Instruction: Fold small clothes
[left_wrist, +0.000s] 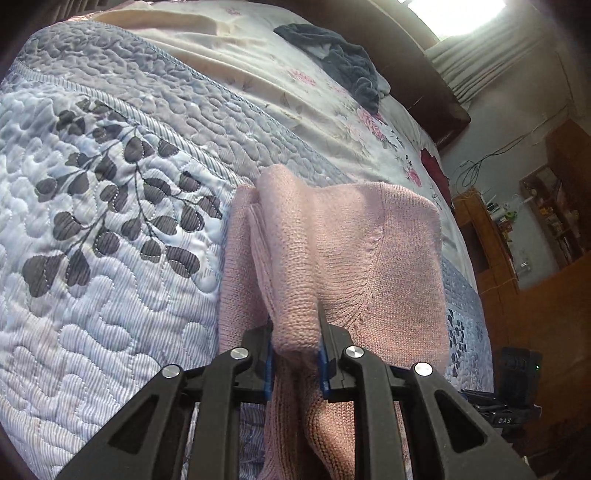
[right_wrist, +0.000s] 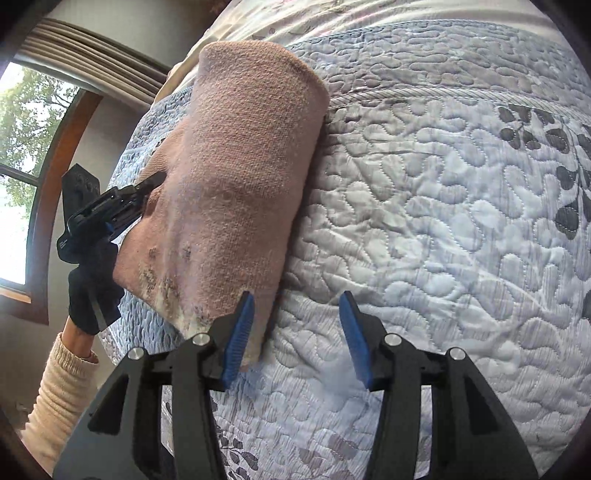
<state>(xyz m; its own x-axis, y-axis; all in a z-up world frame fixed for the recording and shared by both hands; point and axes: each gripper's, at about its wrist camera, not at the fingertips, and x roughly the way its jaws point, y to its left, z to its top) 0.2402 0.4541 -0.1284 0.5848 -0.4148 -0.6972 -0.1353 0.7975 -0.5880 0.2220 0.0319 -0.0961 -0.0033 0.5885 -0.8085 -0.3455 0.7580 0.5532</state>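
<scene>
A pink knitted sweater (left_wrist: 369, 251) lies folded on the blue quilted bedspread (left_wrist: 110, 258). My left gripper (left_wrist: 295, 332) is shut on a raised fold of the knit at its near edge. In the right wrist view the sweater (right_wrist: 236, 166) shows as a long folded bundle on the bedspread (right_wrist: 443, 221). The left gripper (right_wrist: 147, 188) grips its left side, held by a black-gloved hand (right_wrist: 92, 291) with a cream sleeve. My right gripper (right_wrist: 297, 325) stands open just right of the bundle's near end, with only quilt between its blue pads (right_wrist: 240, 332).
A dark blue-grey garment (left_wrist: 340, 62) lies crumpled on the floral sheet (left_wrist: 280, 92) farther up the bed. A wooden bed frame (left_wrist: 424, 74) and wooden shelves (left_wrist: 487, 236) stand on the right. A window (right_wrist: 22, 147) is behind the left gripper.
</scene>
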